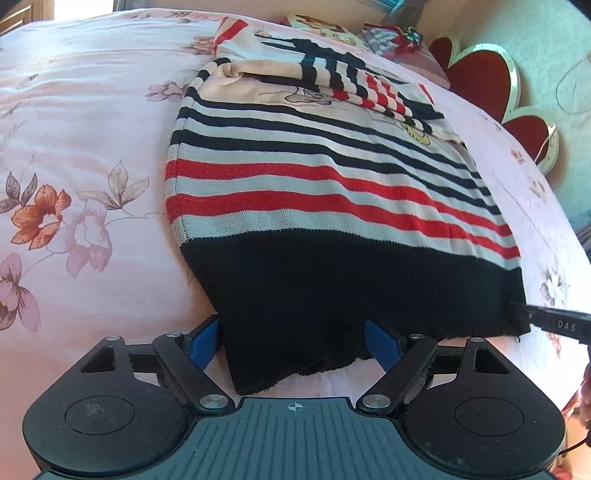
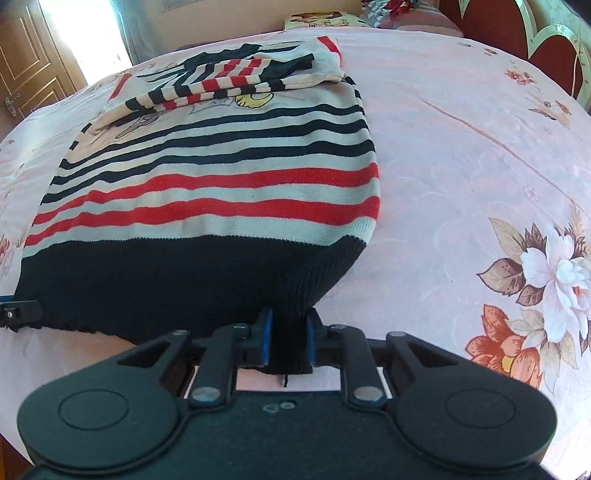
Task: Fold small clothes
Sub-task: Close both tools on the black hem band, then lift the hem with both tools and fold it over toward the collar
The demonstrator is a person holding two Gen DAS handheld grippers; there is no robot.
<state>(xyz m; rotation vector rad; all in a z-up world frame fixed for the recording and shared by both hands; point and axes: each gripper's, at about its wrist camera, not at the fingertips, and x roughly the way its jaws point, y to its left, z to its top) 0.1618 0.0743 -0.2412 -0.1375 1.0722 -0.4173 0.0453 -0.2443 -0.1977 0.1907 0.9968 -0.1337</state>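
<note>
- On the pink floral bedspread [image 1: 92, 122] lay a striped knit sweater [image 1: 314, 177], sleeves folded across its chest.
- The right gripper [image 2: 287, 338] pinched the sweater's black hem; the left gripper [image 1: 291, 345] stood spread around the hem's other corner, pads not pressing it.
- Pillows [image 1: 332, 31] and a red heart-shaped headboard [image 1: 484, 79] lay beyond.

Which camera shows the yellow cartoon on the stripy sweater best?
The right wrist view: the yellow cartoon lies unblocked just below the folded sleeve. The left wrist view shows only a small yellow scrap peeking from under that sleeve.
</note>
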